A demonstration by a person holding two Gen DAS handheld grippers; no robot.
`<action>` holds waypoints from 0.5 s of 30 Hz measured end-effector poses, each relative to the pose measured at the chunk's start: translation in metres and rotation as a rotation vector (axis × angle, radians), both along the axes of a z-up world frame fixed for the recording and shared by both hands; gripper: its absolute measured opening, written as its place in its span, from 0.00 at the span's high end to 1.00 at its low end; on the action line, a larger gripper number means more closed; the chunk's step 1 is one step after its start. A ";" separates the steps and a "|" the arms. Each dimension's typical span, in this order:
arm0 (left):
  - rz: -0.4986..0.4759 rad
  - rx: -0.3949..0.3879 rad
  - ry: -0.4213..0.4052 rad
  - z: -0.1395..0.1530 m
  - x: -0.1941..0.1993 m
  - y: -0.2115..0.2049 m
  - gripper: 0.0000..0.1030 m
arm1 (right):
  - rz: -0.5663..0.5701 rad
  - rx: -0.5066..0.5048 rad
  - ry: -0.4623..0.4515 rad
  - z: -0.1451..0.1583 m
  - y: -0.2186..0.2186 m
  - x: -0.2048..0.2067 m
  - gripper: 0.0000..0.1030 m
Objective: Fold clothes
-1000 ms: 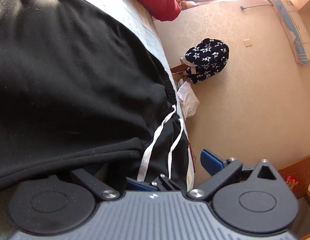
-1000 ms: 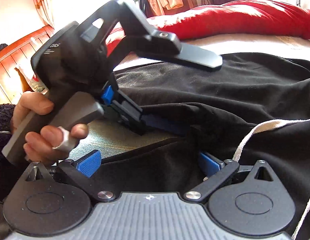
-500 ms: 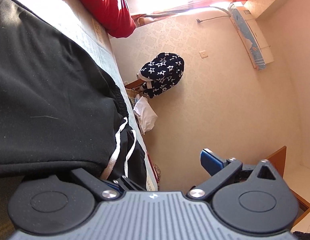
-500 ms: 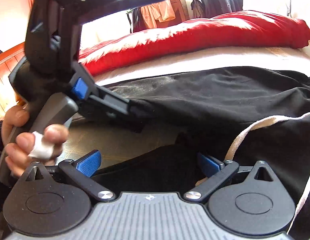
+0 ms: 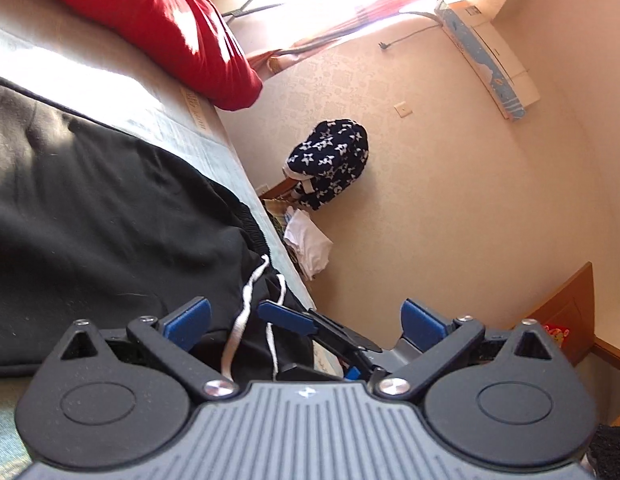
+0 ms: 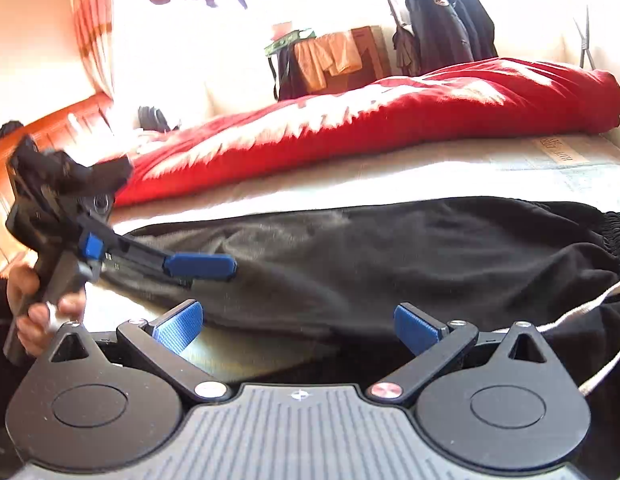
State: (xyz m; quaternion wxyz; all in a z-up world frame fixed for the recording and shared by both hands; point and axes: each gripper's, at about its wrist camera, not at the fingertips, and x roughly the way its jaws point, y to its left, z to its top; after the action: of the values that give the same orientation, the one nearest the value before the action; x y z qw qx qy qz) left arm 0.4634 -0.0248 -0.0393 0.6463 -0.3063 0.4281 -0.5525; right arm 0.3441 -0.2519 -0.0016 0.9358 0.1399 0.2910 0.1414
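Black trousers with a white drawstring lie spread flat on the bed, waistband toward the bed's edge. My left gripper is open above the waistband, with the drawstring lying loose between its fingers. A blue finger of the right gripper shows there too. In the right wrist view the trousers stretch across the mattress, and my right gripper is open over their near edge, gripping nothing. A hand holds the left gripper at the left, its blue finger over the cloth.
A red quilt lies along the far side of the mattress. Past the bed's edge, a star-patterned garment and a white cloth sit by the wall. A wooden headboard is at the left, and hanging clothes are behind.
The black cloth that covered my left gripper's finger has come off it and lies flat. The left gripper has swung away to the left in the right wrist view.
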 end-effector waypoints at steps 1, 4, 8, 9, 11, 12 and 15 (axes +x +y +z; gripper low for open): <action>0.014 0.036 0.016 -0.008 0.002 0.002 0.02 | 0.011 0.019 0.033 -0.009 0.002 0.007 0.00; 0.062 0.155 0.070 -0.035 0.005 0.018 0.02 | 0.040 0.012 0.135 -0.037 0.011 0.017 0.00; 0.120 0.170 0.117 -0.045 0.002 0.054 0.04 | 0.036 -0.022 0.130 -0.038 0.017 0.006 0.00; 0.134 0.176 0.100 -0.039 0.002 0.061 0.04 | 0.032 -0.017 0.135 -0.033 0.018 0.004 0.00; 0.166 0.206 0.026 -0.024 0.005 0.071 0.04 | 0.026 -0.007 0.121 -0.025 0.020 0.000 0.00; 0.189 0.220 -0.011 -0.019 0.010 0.075 0.04 | 0.023 -0.003 0.110 -0.022 0.021 -0.002 0.00; 0.270 0.284 -0.081 -0.014 0.024 0.088 0.04 | 0.015 0.010 0.086 -0.013 0.025 -0.007 0.00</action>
State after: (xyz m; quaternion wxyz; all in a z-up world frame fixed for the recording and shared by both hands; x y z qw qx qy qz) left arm 0.4878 0.0637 -0.0531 0.7677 -0.2442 0.4307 -0.4068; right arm 0.3371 -0.2273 -0.0150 0.9207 0.1483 0.3311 0.1435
